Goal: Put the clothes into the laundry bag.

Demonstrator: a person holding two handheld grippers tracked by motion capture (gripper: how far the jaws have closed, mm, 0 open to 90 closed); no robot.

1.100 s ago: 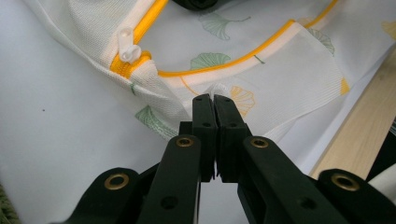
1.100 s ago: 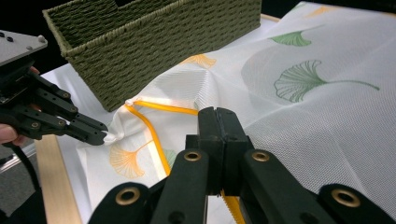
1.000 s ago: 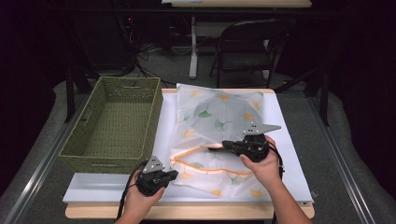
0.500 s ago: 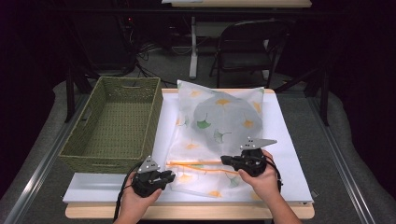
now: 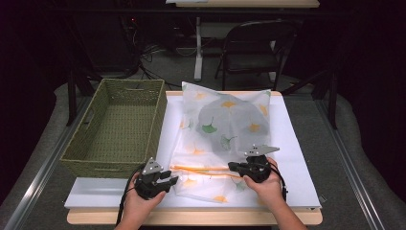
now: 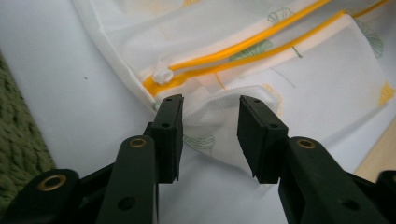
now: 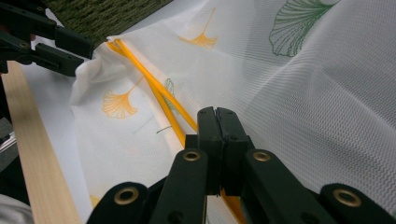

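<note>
While right tool [image 7: 217, 116] pinches, mesh bag [image 5: 222, 125] lies beyond.

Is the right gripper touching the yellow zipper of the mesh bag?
Touching. In the right gripper view, the right gripper is shut on the yellow zipper of the mesh bag, with no gap showing.

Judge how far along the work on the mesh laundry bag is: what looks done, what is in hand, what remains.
Done: something grey already sits inside the mesh bag on the white board. In hand: the right gripper is shut on the orange zipper; the left gripper is open around the bag's corner by the zipper's end. Left, probably: finishing the zipper, then perhaps moving the bag to the wicker basket.
</note>
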